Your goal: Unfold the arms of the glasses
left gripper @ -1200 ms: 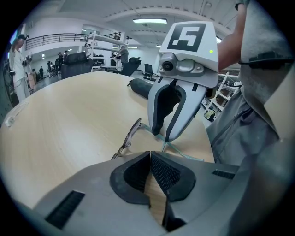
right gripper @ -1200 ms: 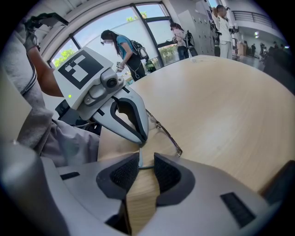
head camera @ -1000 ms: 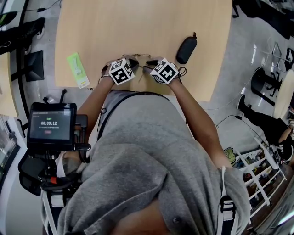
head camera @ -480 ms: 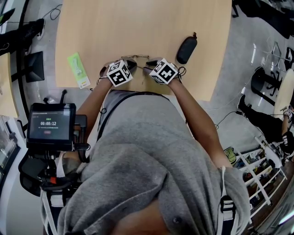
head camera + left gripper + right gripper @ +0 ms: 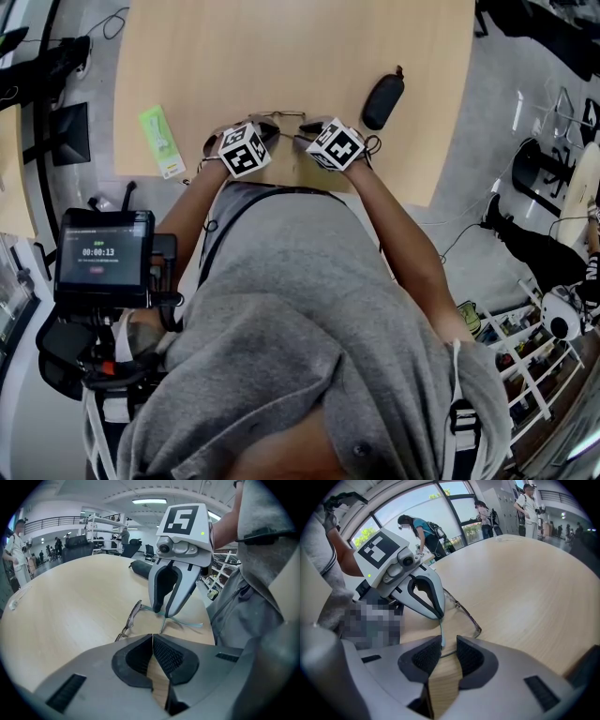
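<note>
Currently, the glasses' arm [image 5: 441, 632] points into our right fingers [image 5: 472, 657].
Those stand narrowly parted round its tip; left fingers [image 5: 174, 657] pressed together.

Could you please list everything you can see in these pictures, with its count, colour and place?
table: one, light wood, under everything.
glasses: one pair, thin dark frame, near edge, between the claws.
case: one, dark, right of the glasses.
packet: one, green, near the left edge.
screen: one, black, beside the table, left.
people: several, far beyond the table.
left claw: one, grey, shut on the glasses.
right claw: one, grey, jaws slightly apart round a glasses arm.
</note>
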Action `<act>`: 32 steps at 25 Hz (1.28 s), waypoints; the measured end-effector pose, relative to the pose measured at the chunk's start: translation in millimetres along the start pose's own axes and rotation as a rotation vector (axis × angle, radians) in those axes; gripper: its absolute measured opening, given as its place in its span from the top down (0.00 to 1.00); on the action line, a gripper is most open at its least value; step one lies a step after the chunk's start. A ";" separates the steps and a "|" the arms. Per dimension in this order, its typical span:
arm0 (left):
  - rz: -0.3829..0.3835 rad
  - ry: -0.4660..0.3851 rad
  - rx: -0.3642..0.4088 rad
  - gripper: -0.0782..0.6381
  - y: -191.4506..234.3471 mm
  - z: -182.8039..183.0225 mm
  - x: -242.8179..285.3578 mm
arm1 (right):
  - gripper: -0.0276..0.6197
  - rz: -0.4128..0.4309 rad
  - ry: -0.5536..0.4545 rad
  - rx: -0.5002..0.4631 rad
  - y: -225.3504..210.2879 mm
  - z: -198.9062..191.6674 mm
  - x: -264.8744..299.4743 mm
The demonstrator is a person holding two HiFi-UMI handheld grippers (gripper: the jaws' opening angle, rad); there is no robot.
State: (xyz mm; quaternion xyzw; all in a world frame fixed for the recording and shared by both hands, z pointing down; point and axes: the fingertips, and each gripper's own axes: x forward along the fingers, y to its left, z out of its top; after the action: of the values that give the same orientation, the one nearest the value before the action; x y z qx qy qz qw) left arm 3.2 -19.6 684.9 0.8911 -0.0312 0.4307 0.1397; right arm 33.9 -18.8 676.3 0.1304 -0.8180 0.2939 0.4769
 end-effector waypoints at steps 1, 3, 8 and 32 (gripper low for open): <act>0.003 0.000 0.006 0.88 0.1 0.6 0.3 | 0.80 0.000 -0.002 0.003 -0.5 0.1 -0.3; 0.002 -0.001 0.009 0.88 -0.3 1.0 0.9 | 0.80 0.000 -0.009 0.010 -1.0 0.5 -0.8; -0.004 0.012 0.029 0.88 -1.6 -0.6 0.6 | 0.80 -0.003 -0.015 0.014 -1.2 1.4 -0.4; 0.112 0.038 0.141 0.88 11.8 8.4 4.4 | 0.80 -0.007 0.024 0.007 -10.3 -3.7 5.5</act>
State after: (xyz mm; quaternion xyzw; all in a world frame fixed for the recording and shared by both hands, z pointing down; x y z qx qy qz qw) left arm 10.2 -33.0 685.9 0.8872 -0.0480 0.4558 0.0527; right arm 38.7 -24.4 686.0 0.1316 -0.8106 0.2967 0.4874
